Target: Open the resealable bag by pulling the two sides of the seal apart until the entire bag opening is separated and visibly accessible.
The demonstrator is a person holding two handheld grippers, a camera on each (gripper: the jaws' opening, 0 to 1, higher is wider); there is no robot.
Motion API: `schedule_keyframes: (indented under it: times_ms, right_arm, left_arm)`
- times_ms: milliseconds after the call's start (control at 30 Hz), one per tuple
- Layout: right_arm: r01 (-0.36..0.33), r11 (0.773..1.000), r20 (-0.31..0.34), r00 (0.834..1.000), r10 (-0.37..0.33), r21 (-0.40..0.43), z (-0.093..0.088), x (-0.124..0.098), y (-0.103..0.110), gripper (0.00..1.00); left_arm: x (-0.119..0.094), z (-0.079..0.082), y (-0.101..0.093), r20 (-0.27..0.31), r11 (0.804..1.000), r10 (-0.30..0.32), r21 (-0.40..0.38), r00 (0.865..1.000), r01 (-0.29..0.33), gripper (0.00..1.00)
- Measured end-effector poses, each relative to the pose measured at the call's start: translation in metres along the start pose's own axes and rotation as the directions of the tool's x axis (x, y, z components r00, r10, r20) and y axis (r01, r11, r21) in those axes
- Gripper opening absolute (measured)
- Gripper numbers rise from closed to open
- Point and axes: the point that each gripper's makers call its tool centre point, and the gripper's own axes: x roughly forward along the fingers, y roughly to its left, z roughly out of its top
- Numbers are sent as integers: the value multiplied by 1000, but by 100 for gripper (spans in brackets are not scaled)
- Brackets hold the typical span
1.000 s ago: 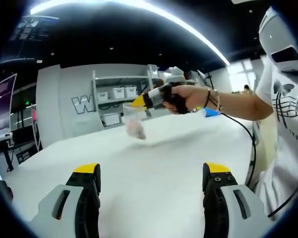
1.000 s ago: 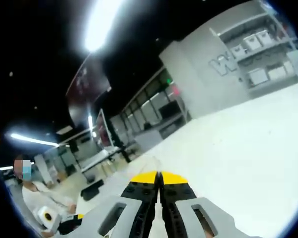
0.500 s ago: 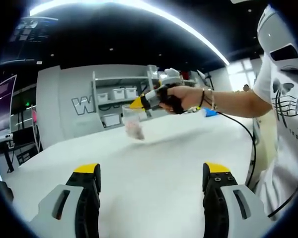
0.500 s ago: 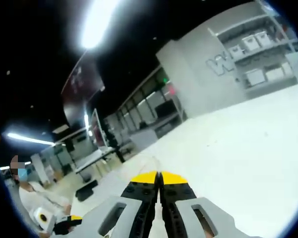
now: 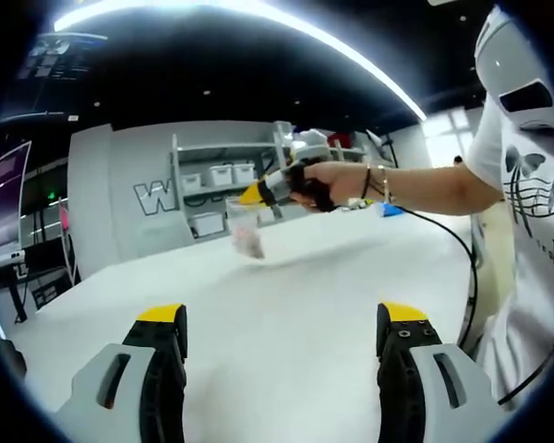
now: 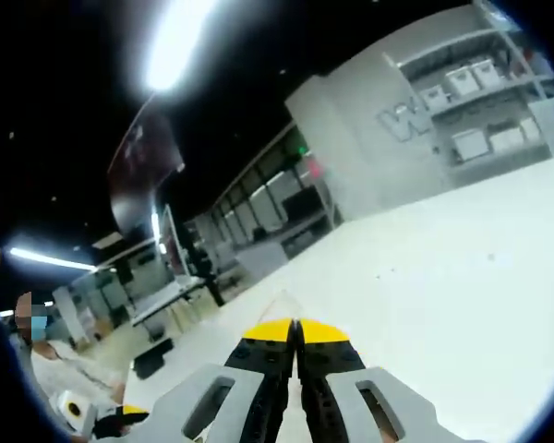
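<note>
In the left gripper view, a small clear resealable bag [image 5: 247, 236] with pinkish contents hangs above the white table [image 5: 332, 277]. The right gripper [image 5: 248, 194], held in a person's gloved hand, is shut on the bag's top edge. My left gripper [image 5: 277, 318] stands wide open low over the table, well short of the bag, with nothing between its jaws. In the right gripper view, the right gripper [image 6: 296, 325] has its jaws pressed together, and a thin sliver of clear bag [image 6: 282, 303] pokes out past the tips.
A grey shelf with white bins [image 5: 220, 175] stands against the far wall. The person's white shirt [image 5: 535, 212] and a black cable [image 5: 463, 254] are on the right. Another person [image 6: 60, 383] sits far off beyond the table's edge.
The hand with the right gripper and the hanging bag has drifted slightly left and farther off in the left gripper view. The left gripper has stayed open and still.
</note>
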Motion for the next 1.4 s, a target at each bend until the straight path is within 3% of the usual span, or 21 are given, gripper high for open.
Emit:
schedule_keyframes:
  times_ms: [1400]
  right_arm:
    - [133,990,-19,991,-133,-40,28,38,-60,0]
  left_arm:
    - [-1,2,2,5,1000,-7,-2,1000,7,84]
